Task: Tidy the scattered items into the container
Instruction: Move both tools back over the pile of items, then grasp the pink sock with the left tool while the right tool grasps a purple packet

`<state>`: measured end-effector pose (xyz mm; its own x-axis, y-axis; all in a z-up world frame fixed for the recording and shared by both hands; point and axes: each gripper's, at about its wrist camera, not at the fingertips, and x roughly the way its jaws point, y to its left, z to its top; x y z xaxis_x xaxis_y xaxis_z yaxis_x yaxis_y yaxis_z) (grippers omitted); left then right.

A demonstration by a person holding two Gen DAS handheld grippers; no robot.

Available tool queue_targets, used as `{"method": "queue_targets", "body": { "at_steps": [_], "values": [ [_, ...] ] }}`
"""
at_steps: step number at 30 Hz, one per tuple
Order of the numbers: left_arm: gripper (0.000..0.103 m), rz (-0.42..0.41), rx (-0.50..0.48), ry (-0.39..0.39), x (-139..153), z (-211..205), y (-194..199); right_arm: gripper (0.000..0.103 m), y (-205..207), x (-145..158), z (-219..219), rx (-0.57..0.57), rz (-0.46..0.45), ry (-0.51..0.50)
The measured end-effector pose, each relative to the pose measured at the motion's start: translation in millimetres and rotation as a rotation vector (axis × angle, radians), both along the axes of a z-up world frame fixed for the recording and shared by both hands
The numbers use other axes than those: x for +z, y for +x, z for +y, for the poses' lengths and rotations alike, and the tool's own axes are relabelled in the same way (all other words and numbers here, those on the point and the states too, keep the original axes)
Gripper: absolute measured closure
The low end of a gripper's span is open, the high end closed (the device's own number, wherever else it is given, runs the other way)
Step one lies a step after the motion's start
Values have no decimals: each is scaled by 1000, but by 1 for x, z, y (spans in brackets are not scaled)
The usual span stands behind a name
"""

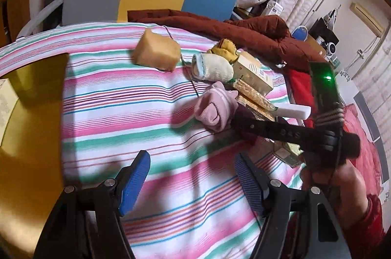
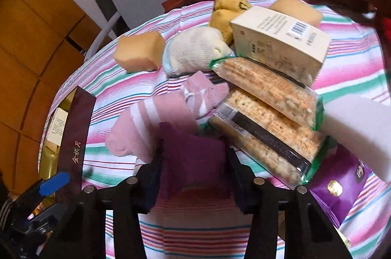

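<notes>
A: Purple sock [image 2: 193, 151] sits clamped between the right gripper [image 2: 195, 161] jaws, low at 6 o'clock in the right wrist view, touching the pink sock [image 2: 156, 117] at 11 o'clock.

B: Container position?

A: Gold container [image 1: 36, 78] lies at 9 o'clock in the left wrist view, presumably the drop point.

B: Left gripper [image 1: 191, 182] state?

A: Jaws apart, holding nothing, over the striped sheet [image 1: 146, 112]. Cracker packs [image 2: 268, 102] and carton [image 2: 281, 39] remain scattered at 1 o'clock.

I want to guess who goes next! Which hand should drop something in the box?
Probably the right gripper: it is shut on the purple sock, ready to carry. The left gripper is open, holding nothing, though nearer the box.
</notes>
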<state>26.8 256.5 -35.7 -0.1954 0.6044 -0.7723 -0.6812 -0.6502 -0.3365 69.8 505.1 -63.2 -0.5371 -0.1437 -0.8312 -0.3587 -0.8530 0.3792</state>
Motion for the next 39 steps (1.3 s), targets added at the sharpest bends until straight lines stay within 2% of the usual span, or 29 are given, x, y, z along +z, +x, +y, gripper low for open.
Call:
{"method": "queue_targets", "body": {
  "at_steps": [6, 11, 16, 17, 20, 22, 24, 28, 34, 39],
  "values": [
    [30, 12, -38, -34, -8, 41, -11, 55, 8, 0, 10, -41, -2, -28],
    [30, -15, -111, -8, -12, 72, -20, 57, 13, 5, 20, -86, 3, -7],
    [30, 61, -198, -37, -15, 95, -18, 57, 16, 10, 23, -96, 6, 40],
    [30, 77, -199, -54, -18, 98, -19, 60, 16, 10, 23, -97, 3, 43],
    [35, 92, -189, -105, -30, 103, -24, 67, 14, 6, 24, -99, -35, 57],
    [50, 79, -186, -117, -38, 101, -27, 67, 14, 3, 25, -102, -45, 41],
    [55, 37, -192, -87, -44, 96, -28, 69, 14, 2, 26, -104, -47, 38],
    [70, 60, -172, -54, -43, 87, -25, 69, 13, 2, 29, -112, -50, 37],
    [74, 156, -149, -37, -47, 71, -3, 73, 16, 7, 32, -119, -11, 33],
    [75, 128, -108, 5, -50, 55, -2, 73, 15, 9, 28, -97, 7, 20]
  ]
}}
